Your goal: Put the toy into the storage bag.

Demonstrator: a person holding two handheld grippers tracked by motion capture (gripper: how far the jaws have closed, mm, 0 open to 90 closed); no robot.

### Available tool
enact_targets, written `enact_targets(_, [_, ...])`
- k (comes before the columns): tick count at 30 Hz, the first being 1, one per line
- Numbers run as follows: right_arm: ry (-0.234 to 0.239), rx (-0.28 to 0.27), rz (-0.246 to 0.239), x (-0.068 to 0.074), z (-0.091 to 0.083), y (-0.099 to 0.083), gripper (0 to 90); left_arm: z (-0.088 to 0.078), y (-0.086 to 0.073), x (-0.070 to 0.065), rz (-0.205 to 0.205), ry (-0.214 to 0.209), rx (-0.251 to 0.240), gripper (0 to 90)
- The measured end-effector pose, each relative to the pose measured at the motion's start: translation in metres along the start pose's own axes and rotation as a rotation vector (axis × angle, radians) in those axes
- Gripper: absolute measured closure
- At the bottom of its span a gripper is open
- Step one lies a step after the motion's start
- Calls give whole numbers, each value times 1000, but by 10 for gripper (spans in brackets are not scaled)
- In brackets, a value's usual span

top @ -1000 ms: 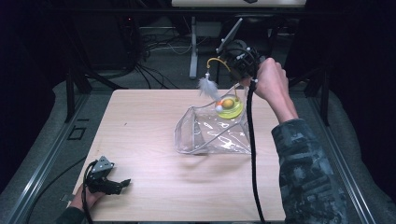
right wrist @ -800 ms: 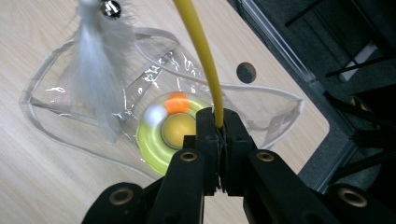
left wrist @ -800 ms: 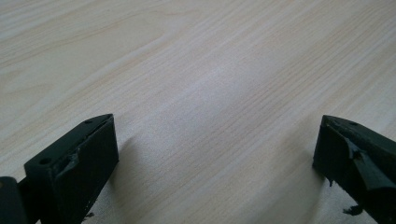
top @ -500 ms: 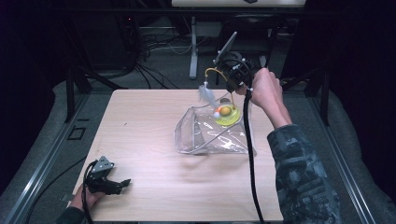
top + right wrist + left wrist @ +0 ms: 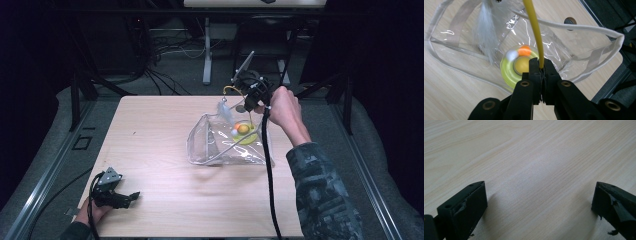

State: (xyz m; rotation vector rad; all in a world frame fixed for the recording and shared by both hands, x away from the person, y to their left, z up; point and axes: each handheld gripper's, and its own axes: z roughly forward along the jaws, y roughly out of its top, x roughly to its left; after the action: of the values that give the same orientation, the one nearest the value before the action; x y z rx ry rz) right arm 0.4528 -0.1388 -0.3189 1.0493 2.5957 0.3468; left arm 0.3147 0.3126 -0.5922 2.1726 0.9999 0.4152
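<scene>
Pale wood table (image 5: 165, 200), clear bag (image 5: 225, 145) by far edge, right gripper (image 5: 541, 67) jaws pinching yellow wand (image 5: 534, 30), left gripper (image 5: 539, 202) jaws wide, empty.

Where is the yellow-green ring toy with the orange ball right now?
The yellow-green ring toy lies inside the clear plastic bag on the right half of the wooden table in the high view, just below the right tool.

No words, labels, brands, numbers or signs can be read on anything in these pictures.
</scene>
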Motion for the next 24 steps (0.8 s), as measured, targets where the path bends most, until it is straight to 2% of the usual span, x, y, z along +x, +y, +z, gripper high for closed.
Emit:
enact_targets(11, [20,22,16,0,20,-15,877,0,0,0,0,1,-1,0])
enact_targets(24, [28,51,26,1,35,-23,876,0,0,0,0,1,-1,0])
